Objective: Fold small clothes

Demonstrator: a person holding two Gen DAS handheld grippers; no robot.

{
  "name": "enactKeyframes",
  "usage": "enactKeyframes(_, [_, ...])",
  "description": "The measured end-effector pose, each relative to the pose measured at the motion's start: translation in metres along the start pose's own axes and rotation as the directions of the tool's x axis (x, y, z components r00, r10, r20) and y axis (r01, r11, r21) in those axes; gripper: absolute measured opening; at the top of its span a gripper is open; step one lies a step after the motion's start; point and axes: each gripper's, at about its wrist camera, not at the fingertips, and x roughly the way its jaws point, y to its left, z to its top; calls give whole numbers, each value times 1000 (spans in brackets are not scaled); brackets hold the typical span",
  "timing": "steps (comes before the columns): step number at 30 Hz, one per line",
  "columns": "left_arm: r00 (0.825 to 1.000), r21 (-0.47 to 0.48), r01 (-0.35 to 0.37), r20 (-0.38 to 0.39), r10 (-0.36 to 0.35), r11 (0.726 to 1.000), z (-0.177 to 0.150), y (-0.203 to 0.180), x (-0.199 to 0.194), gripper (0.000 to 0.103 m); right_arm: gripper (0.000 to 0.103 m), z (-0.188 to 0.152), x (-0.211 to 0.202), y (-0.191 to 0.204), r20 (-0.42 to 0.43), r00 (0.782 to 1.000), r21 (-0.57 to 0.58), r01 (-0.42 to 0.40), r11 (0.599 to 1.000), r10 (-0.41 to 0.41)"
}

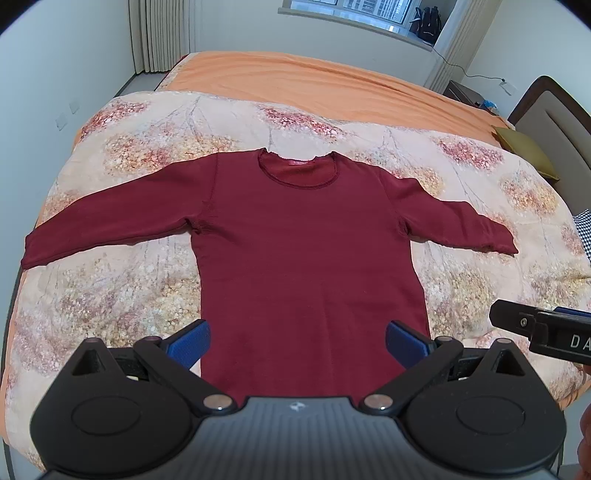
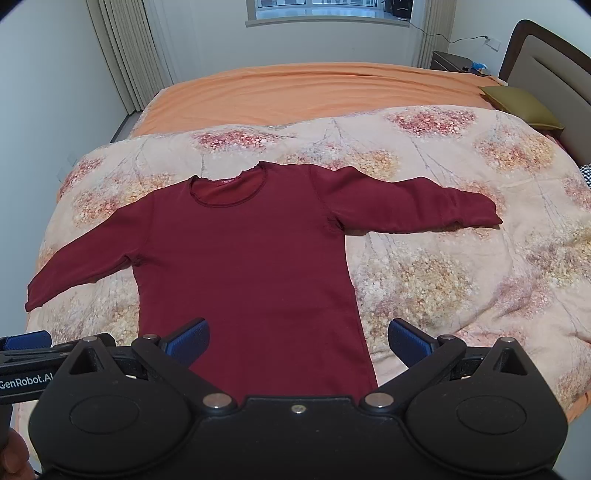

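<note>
Left gripper (image 1: 297,341) released | right gripper (image 2: 298,341) released | maroon shirt (image 1: 303,243) flat on quilt (image 1: 122,280), seemingly unfolded

Bedroom w/ plain white walls (image 2: 44,92). Bed fills most of the view: floral quilt (image 2: 461,280) over an orange sheet (image 2: 295,92). Window (image 2: 317,7) at 12 o'clock, daylight coming in; pleated curtains (image 2: 122,55) at 11. Dark headboard (image 2: 546,70) at 2, olive pillow (image 2: 521,105) beside it, nightstand (image 2: 450,61) at 1, prob. wood.
</note>
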Motion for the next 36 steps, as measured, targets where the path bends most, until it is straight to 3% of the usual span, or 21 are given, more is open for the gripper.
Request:
enactKeyframes(18, [999,-2,35,-6,-35,999,-5,6,-3,103,102,-6,-10,4,7,1000,-1,18,1000,-18])
enactKeyframes(36, [993,21,104,-61,-103,994,-20,43,8,103,102,-31,-12,42,-31,997,17,73,997,-72])
